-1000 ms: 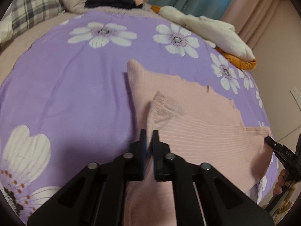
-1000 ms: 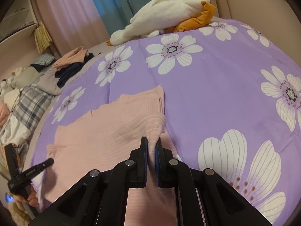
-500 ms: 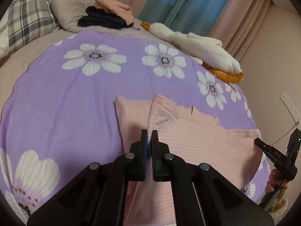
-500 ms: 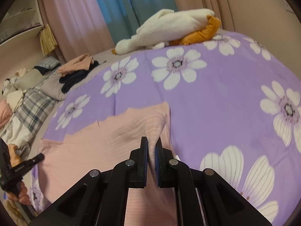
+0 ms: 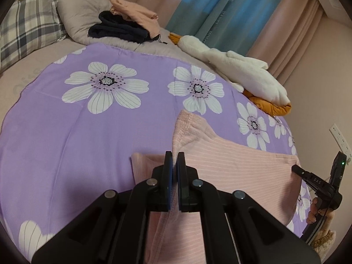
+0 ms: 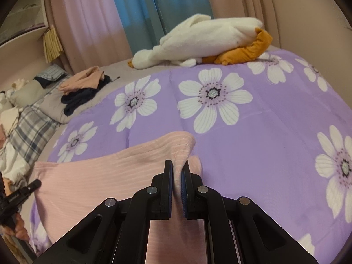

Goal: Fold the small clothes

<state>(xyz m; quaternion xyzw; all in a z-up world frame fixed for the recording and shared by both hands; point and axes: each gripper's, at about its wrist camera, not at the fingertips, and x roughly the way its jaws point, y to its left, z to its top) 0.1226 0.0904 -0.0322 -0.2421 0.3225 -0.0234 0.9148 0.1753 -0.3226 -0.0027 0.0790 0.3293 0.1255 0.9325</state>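
Both tongs (image 5: 175, 156) (image 6: 177, 165) pinch the pink garment's (image 5: 231, 167) hem.

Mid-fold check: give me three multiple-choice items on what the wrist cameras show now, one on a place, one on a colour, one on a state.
1. Where does the white plush goose toy lie?
A. At the far edge of the bed, by the curtains
B. On the pink garment
C. On the plaid pillow

2. What colour is the flowered bedspread?
A. Green
B. Purple
C. Red

3. How is the left gripper?
A. Wide open
B. Shut on nothing
C. Shut on the pink ribbed knit garment

Answers:
1. A: it lies along the bedspread's far edge below the blue curtains.
2. B: purple cloth with white flowers.
3. C: pink fabric is pinched between its fingers, and likewise in the right gripper.
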